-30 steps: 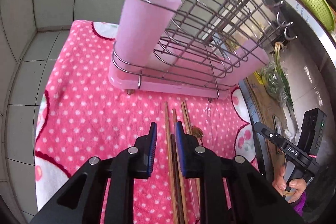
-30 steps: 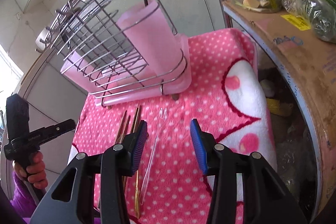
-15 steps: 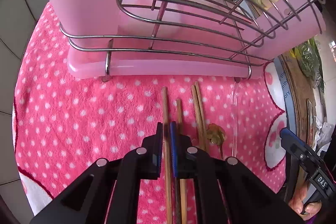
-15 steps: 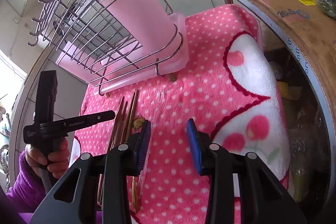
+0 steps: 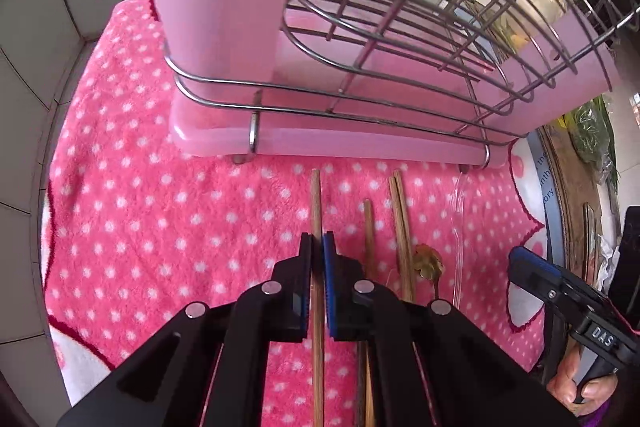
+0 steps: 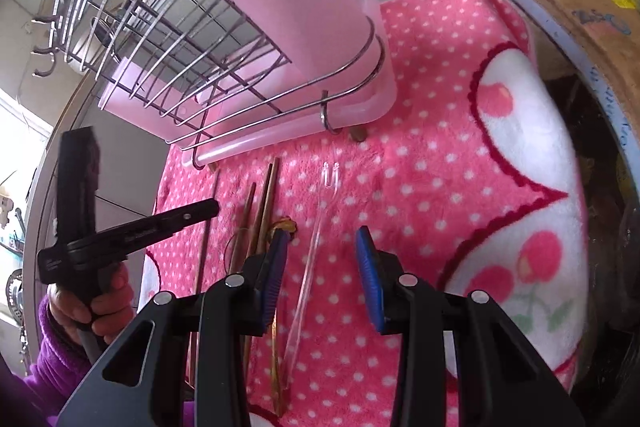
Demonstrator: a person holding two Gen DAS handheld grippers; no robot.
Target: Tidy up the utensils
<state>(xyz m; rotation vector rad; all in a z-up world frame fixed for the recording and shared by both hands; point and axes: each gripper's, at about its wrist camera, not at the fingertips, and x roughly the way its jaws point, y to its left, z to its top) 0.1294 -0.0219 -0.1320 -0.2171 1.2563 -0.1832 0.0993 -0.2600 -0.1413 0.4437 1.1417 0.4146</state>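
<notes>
- Left hand-held gripper (image 5: 317, 247): jaws clamped on one wooden chopstick (image 5: 316, 203), whose lower end is cut off.
- Right hand-held gripper (image 6: 320, 247): jaws partly open, straddling a barely visible clear fork (image 6: 316, 239).

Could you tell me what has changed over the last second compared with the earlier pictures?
The left gripper came down toward the towel and its jaws closed on the leftmost chopstick, which earlier lay loose between open pads. The right gripper moved lower over the clear fork, jaws narrowing slightly but open around it. The other chopsticks, the gold spoon and the pink rack stayed put.
</notes>
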